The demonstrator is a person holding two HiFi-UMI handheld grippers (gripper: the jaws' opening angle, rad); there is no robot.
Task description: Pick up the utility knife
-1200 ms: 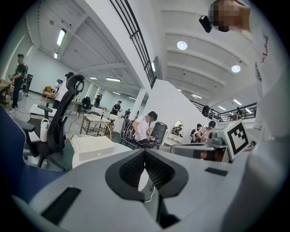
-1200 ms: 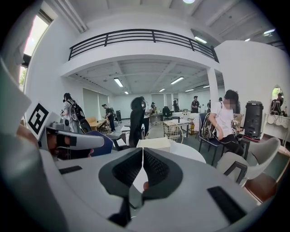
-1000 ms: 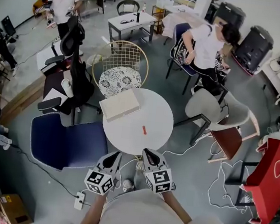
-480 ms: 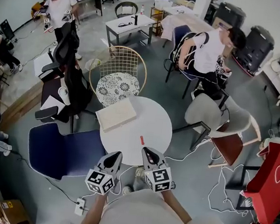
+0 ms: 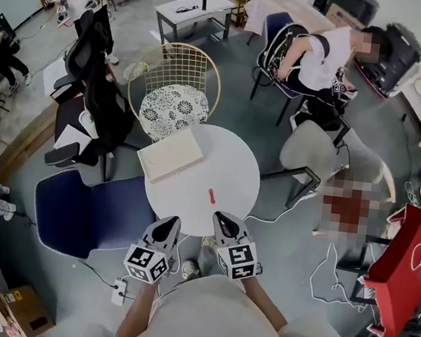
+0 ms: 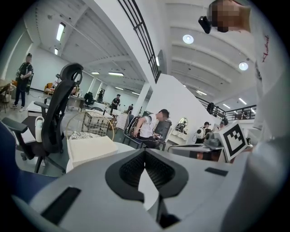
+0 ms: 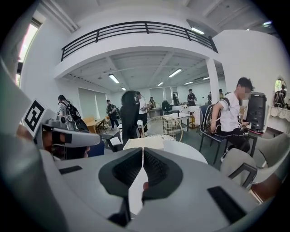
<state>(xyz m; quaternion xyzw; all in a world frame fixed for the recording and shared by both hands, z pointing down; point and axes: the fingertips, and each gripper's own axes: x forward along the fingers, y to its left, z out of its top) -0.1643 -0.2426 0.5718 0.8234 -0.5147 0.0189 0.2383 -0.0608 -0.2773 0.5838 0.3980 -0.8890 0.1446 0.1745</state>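
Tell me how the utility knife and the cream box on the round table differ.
The utility knife is small, slim and orange-red; the box is large, flat and cream. The knife lies near the front edge of the table, just ahead of the right gripper; the box sits at the far left. Both lie on it, untouched.

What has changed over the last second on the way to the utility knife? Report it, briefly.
Both grippers moved forward to the near edge of the round table: the left gripper and the right gripper, whose tip is now just short of the utility knife. Nothing was gripped or let go; both are shut and empty. The knife and the cream box lie on the table as before.
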